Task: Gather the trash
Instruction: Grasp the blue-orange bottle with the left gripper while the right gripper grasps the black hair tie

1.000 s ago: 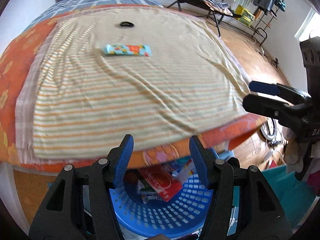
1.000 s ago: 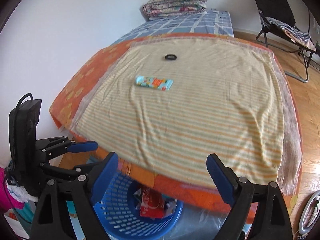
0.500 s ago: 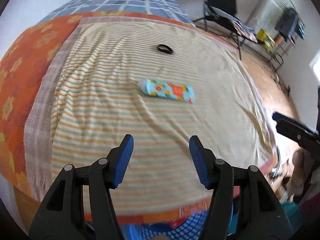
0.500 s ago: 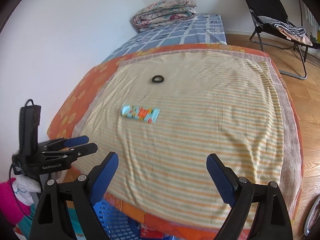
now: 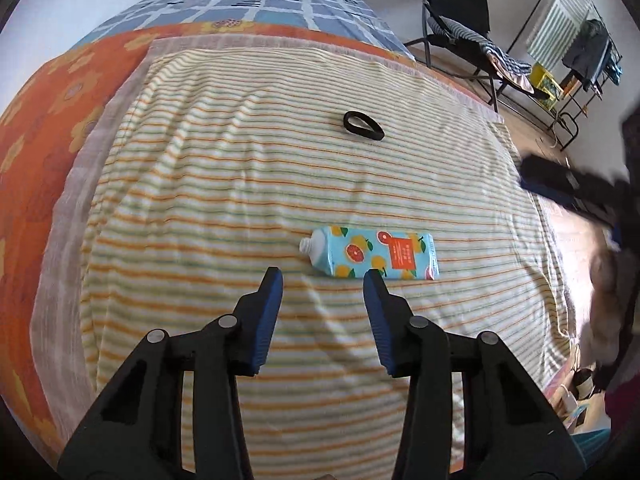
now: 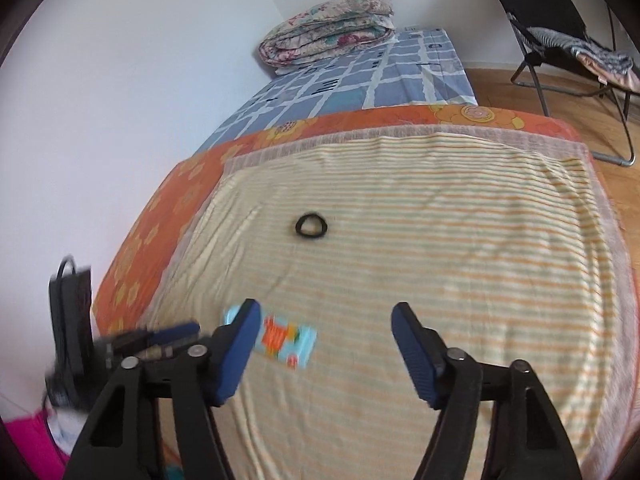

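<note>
White walls [image 6: 140, 80], wood floor [image 6: 500, 84], bed [image 6: 400, 80], black folding chair [image 6: 532, 4] by wall

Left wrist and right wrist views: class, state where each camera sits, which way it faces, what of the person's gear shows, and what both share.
Left wrist: on the left gripper, facing across the striped blanket at the juice carton; right gripper blurred at the right edge.
Right wrist: on the right gripper, facing up the bed toward the folded quilt; left gripper at lower left.
Shared: carton, black hair tie, blanket, chair.
</note>
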